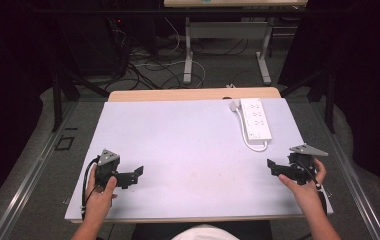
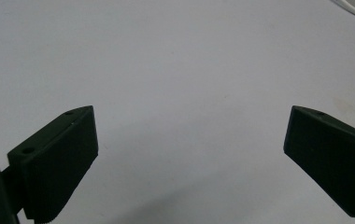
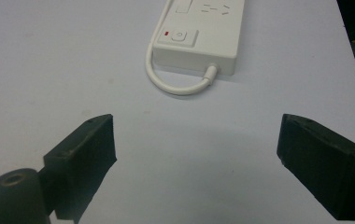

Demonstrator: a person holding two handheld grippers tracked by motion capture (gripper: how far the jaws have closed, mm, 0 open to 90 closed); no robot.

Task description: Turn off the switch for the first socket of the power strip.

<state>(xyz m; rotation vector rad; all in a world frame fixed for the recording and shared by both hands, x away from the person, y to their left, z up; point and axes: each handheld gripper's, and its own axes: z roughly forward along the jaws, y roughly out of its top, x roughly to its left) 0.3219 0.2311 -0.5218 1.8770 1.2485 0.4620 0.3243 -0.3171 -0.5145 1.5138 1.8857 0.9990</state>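
A white power strip (image 1: pixel 255 119) lies at the back right of the white table top (image 1: pixel 178 150), its white cable (image 1: pixel 248 144) looping off its near end. In the right gripper view the strip (image 3: pixel 199 28) shows a switch with a red mark, and its cable (image 3: pixel 173 86) curls in front. My left gripper (image 1: pixel 137 172) rests at the near left, held by a hand, jaws wide apart over bare table (image 2: pixel 189 135). My right gripper (image 1: pixel 270 164) sits at the near right, also open and holding nothing (image 3: pixel 196 142), a short way in front of the strip.
The table top ends in a wooden strip (image 1: pixel 193 94) at the back. Beyond it stand another table's metal legs (image 1: pixel 188 55) and loose cables (image 1: pixel 148 65) on the floor. Dark curtains close both sides.
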